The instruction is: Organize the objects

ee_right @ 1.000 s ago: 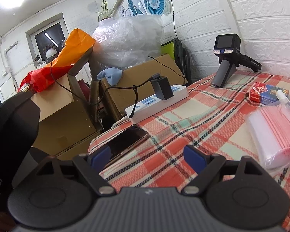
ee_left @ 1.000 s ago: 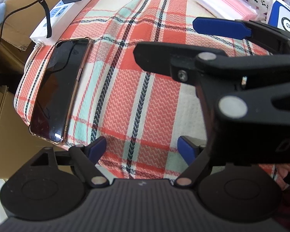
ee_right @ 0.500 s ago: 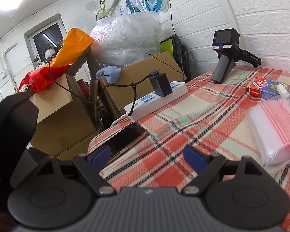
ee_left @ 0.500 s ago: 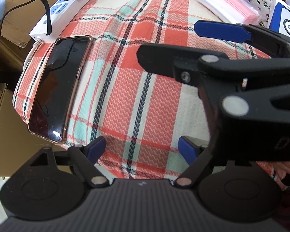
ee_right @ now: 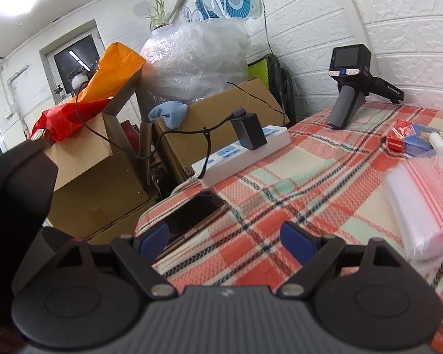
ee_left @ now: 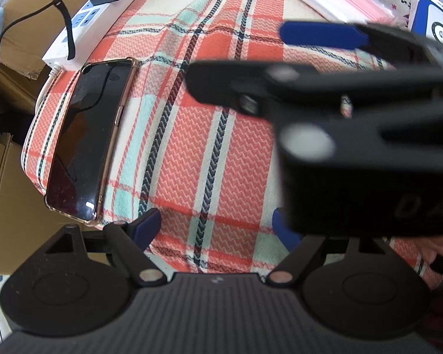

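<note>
A black phone in a gold-rimmed case (ee_left: pixel 85 138) lies screen up at the left edge of the plaid tablecloth (ee_left: pixel 198 135); it also shows in the right wrist view (ee_right: pixel 195 215). My left gripper (ee_left: pixel 215 224) is open and empty, just above the cloth, right of the phone's near end. My right gripper (ee_right: pixel 227 239) is open and empty over the table's near edge, its left finger in front of the phone. In the left wrist view the right gripper (ee_left: pixel 280 59) reaches in from the right, jaws apart.
A white power strip (ee_right: pixel 242 153) with a black charger (ee_right: pixel 248 129) lies behind the phone. A clear packet of pink sheets (ee_right: pixel 422 206), a red and blue box (ee_right: pixel 410 138) and a black handheld device (ee_right: pixel 351 82) sit further right. Cardboard boxes (ee_right: pixel 97 183) stand left of the table.
Both grippers have shifted slightly forward over the table; the phone and power strip look a little nearer. Nothing was grasped or released.
</note>
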